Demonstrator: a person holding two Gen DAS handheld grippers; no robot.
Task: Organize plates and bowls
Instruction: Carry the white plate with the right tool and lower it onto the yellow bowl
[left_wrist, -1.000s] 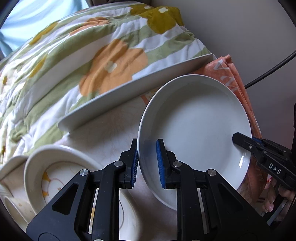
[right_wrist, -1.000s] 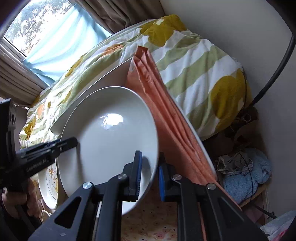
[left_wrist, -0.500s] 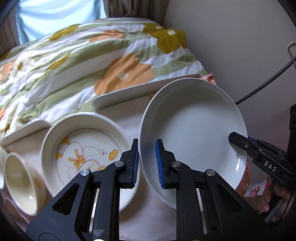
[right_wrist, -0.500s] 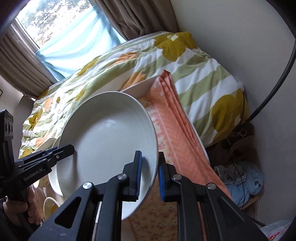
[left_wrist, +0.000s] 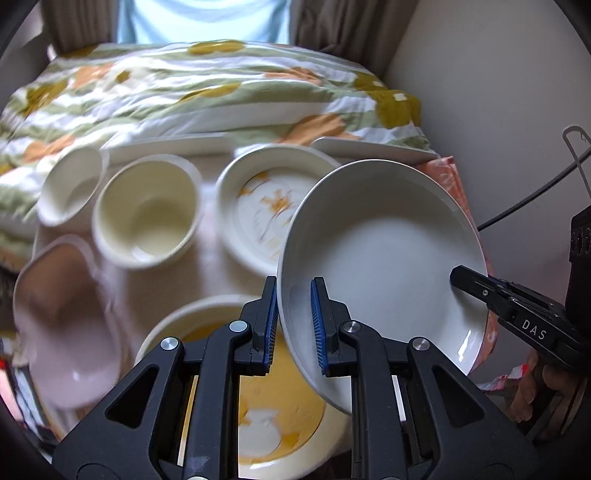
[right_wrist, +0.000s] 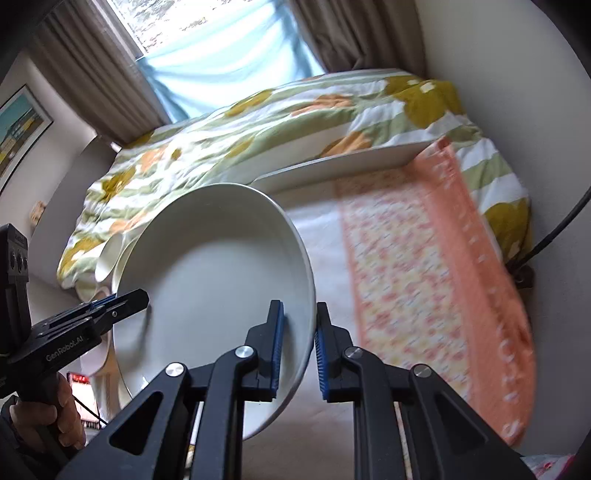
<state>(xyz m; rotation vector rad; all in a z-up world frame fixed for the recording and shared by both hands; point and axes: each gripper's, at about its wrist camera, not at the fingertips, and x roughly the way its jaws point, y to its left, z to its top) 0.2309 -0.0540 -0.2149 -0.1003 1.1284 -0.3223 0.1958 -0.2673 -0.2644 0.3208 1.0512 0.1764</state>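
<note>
A plain white deep plate (left_wrist: 384, 258) is held tilted in the air by both grippers. My left gripper (left_wrist: 293, 325) is shut on its left rim. My right gripper (right_wrist: 298, 347) is shut on its right rim; it shows in the left wrist view at the right (left_wrist: 480, 291). The same plate fills the left of the right wrist view (right_wrist: 218, 288). Below it on the table stand a flower-patterned bowl (left_wrist: 266, 206), a cream bowl (left_wrist: 147, 214), a white cup-like bowl (left_wrist: 70, 188), a pink bowl (left_wrist: 62, 321) and a yellow-patterned plate (left_wrist: 258, 417).
The dishes stand on a low white table (right_wrist: 325, 229) against a bed with a flowered quilt (left_wrist: 207, 85). An orange patterned cloth (right_wrist: 424, 266) covers the table's right part. A wall and a black cable (left_wrist: 524, 199) are at the right.
Both grippers lifted the white plate higher and drew it back. The view tipped down, so more bowls and the yellow-patterned plate now show below.
</note>
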